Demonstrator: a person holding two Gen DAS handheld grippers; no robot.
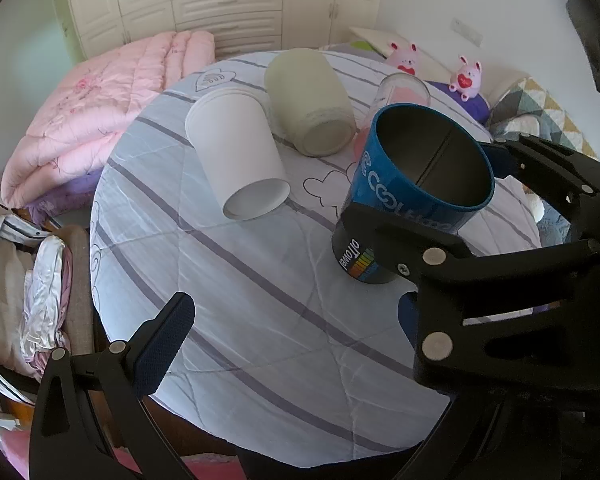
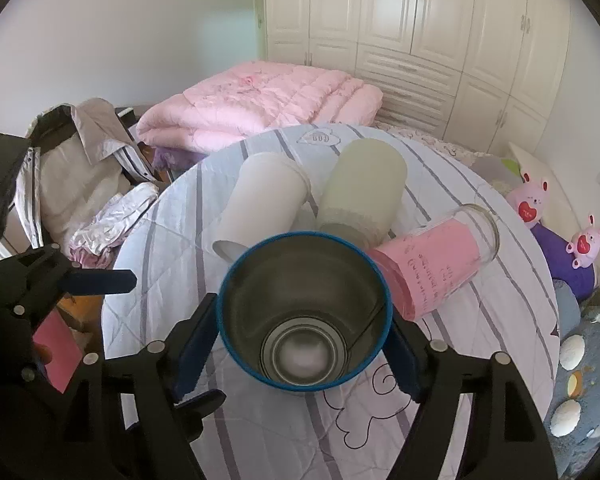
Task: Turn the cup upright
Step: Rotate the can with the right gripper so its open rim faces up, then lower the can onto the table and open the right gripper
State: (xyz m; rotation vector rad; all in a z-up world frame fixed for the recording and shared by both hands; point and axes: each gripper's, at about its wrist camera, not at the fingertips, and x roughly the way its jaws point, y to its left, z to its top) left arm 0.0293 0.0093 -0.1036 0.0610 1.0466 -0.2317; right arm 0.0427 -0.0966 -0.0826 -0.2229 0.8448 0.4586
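- My right gripper (image 2: pixel 304 340) clamps the blue cup (image 2: pixel 304 312), mouth up, at frame centre.
- My left gripper (image 1: pixel 284 344) hangs released.
- Letting go while tilted could topple it onto the pink glass (image 2: pixel 436 264).

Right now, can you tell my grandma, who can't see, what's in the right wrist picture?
The right gripper is shut on a blue cup, mouth up, its metal inside empty. Behind it on the striped round table three cups lie on their sides: a white paper cup, a cream cup and a glass with pink paper inside.

cup (image 2: pixel 304 312) before three toppled cups (image 2: pixel 260 204)
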